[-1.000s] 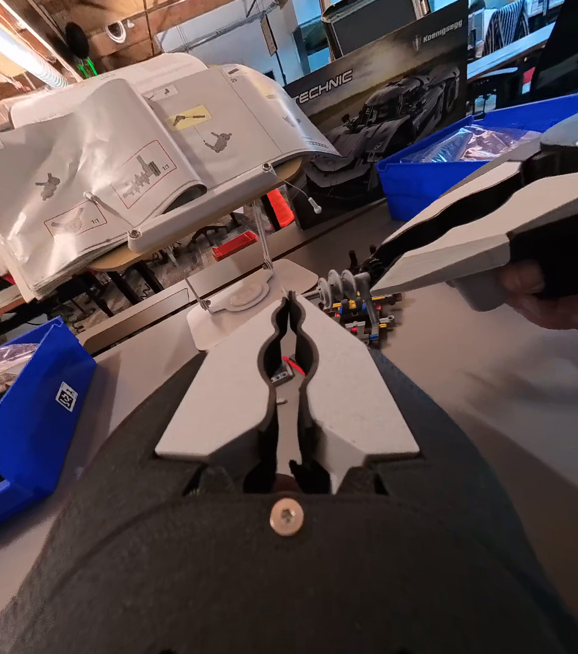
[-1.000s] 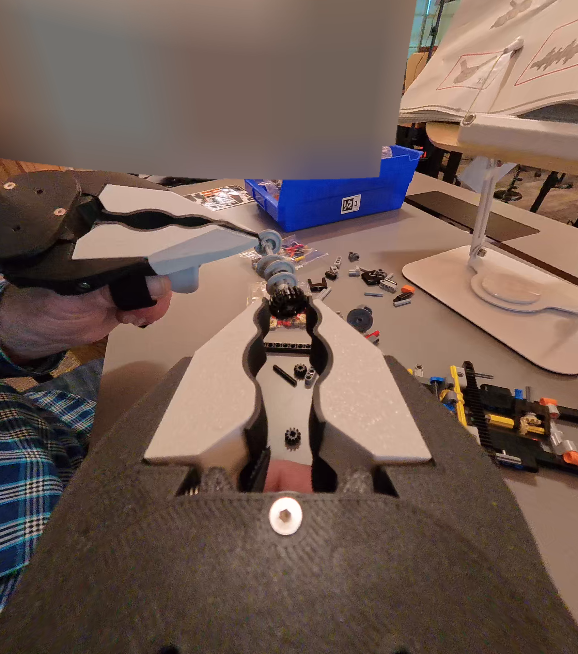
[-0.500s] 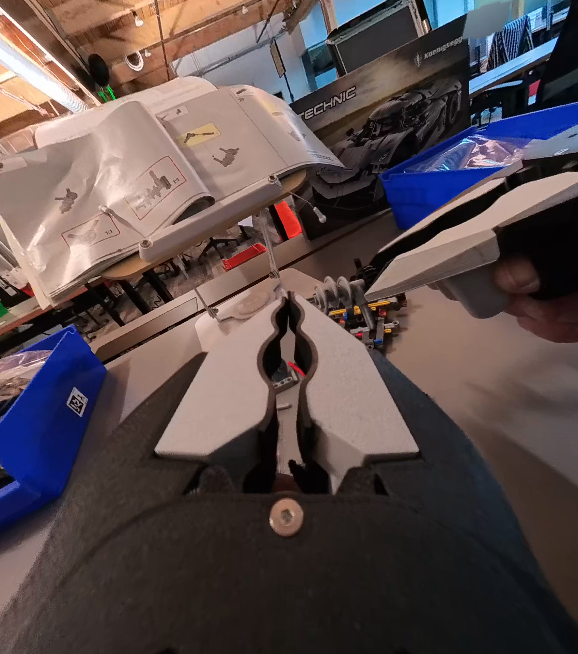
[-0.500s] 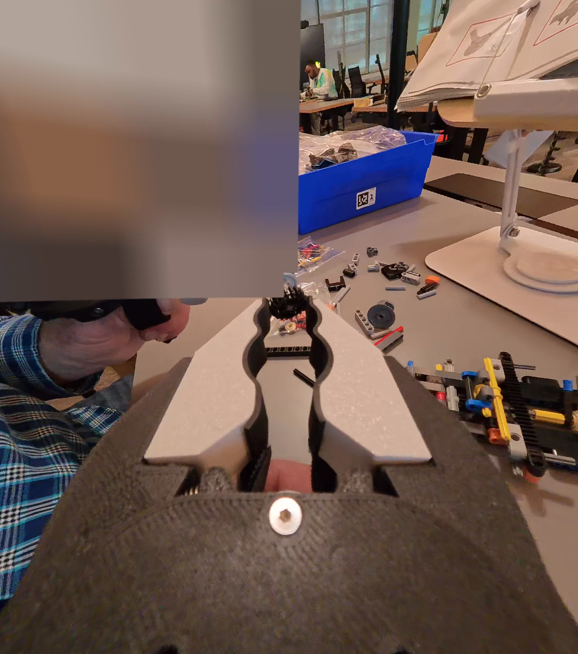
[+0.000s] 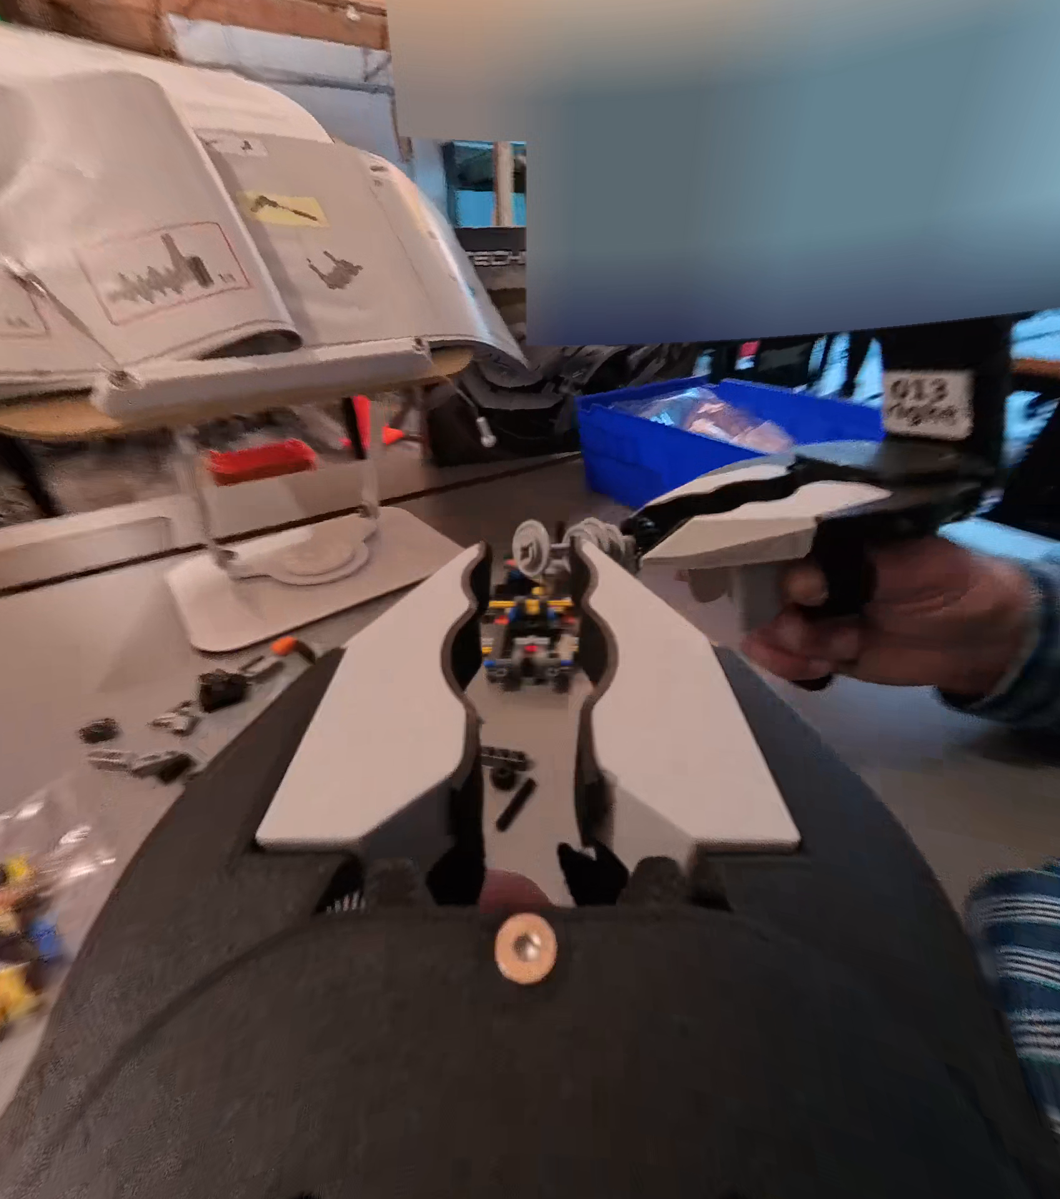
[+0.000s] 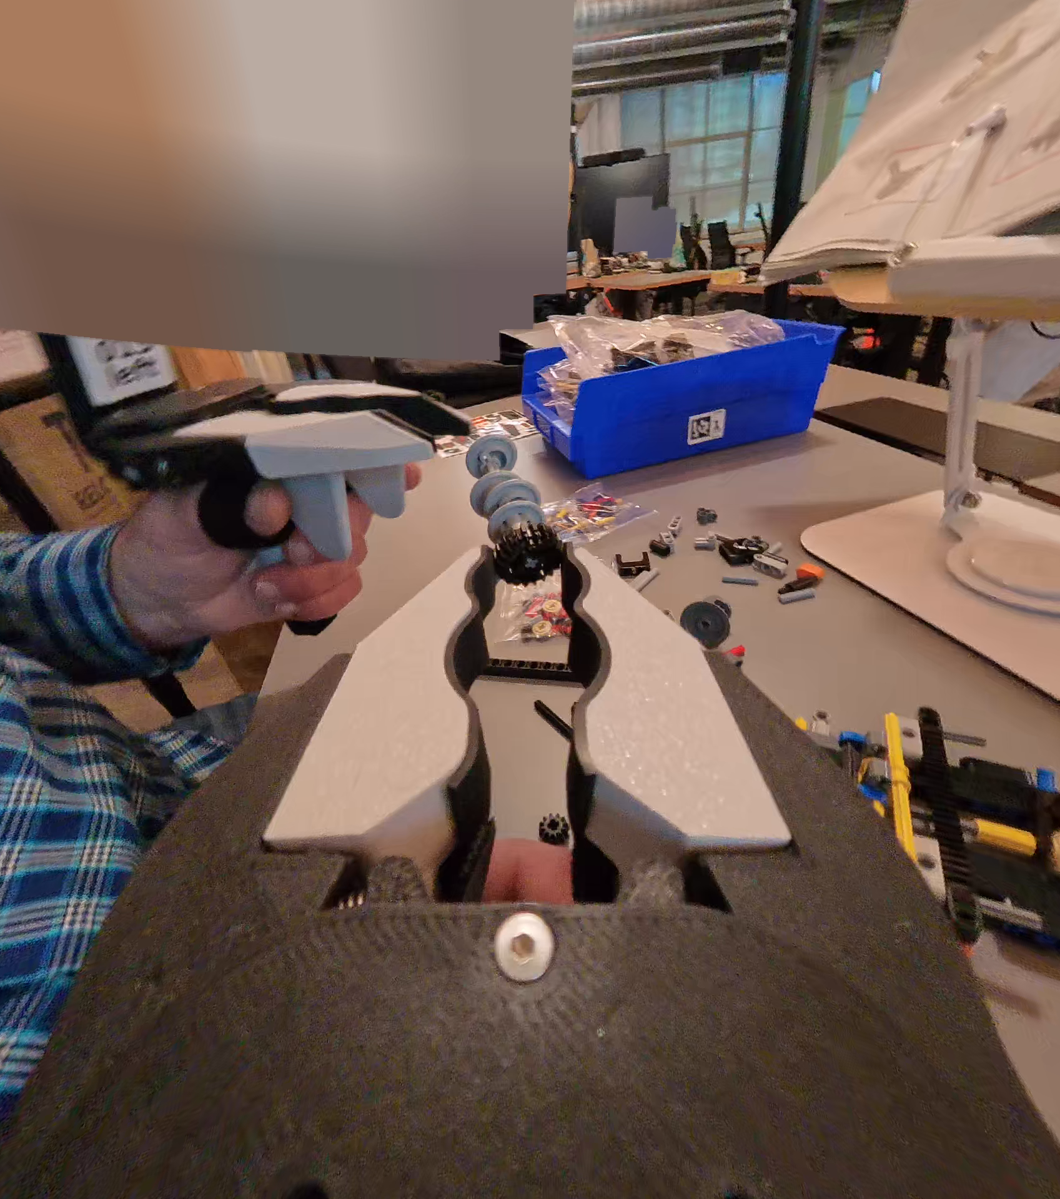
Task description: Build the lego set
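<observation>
Only the right view shows right claw [image 6: 524, 561] gripping gear axle [image 6: 507, 503]; left claw [image 5: 530, 561] wide.

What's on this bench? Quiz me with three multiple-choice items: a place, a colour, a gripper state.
1. Where is the part-built chassis? A in the blue bin; B on the table, right of the right gripper; C on the book stand.
2. The gear in the right gripper is: A red; B black; C yellow.
3. The left gripper is: A open; B shut on a bag; C out of view.
Key: B, it lies on the grey top; B, its teeth show dark; A, a wide gap shows at its tip.
</observation>
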Motion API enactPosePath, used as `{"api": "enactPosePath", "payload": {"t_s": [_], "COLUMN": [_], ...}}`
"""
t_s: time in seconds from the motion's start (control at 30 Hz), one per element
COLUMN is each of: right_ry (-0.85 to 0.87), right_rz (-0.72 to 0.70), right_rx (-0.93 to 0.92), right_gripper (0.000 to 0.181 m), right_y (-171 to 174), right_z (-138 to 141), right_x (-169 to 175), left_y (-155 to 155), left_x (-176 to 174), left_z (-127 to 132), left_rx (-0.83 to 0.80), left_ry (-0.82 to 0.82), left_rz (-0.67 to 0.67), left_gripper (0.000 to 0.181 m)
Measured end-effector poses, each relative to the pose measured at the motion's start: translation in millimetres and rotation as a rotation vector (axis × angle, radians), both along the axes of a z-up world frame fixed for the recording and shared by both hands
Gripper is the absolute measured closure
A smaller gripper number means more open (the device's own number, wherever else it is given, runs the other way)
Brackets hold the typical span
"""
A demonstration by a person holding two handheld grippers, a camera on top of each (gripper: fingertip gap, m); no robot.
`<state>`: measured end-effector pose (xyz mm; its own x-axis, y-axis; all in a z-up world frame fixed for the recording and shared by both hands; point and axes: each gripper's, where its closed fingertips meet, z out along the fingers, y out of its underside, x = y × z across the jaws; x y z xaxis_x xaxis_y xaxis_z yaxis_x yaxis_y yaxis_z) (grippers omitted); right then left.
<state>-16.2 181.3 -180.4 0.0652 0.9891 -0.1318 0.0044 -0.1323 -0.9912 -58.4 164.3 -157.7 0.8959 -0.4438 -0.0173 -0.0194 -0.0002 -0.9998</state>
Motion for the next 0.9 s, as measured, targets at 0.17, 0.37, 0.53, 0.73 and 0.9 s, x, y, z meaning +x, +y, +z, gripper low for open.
{"api": "enactPosePath", "payload": {"t_s": [0.17, 0.37, 0.53, 0.73, 0.9], "right_ry": [0.01, 0.037, 0.044, 0.081, 0.1], "right_rz": [0.097, 0.181, 0.219, 0.257, 0.269], "right_rx": [0.097, 0.107, 0.109, 0.077, 0.073], "right_gripper": [0.163, 0.163, 0.163, 0.163, 0.164], "right_y": [-14, -23, -28, -30, -31], "right_z": [5, 8, 8, 10, 12], "right_x": [1, 3, 4, 7, 9], "left_y": [-7, -17, -25, -28, -30], "left_x": [9, 12, 17, 22, 26], "left_z": [1, 1, -1, 4, 7], "left_rx": [-0.112, -0.134, -0.141, -0.116, -0.095], "left_ry": [-0.18, -0.189, -0.187, -0.154, -0.135], "left_rz": [-0.233, -0.353, -0.416, -0.419, -0.406], "left_gripper": [0.156, 0.161, 0.165, 0.165, 0.165]}}
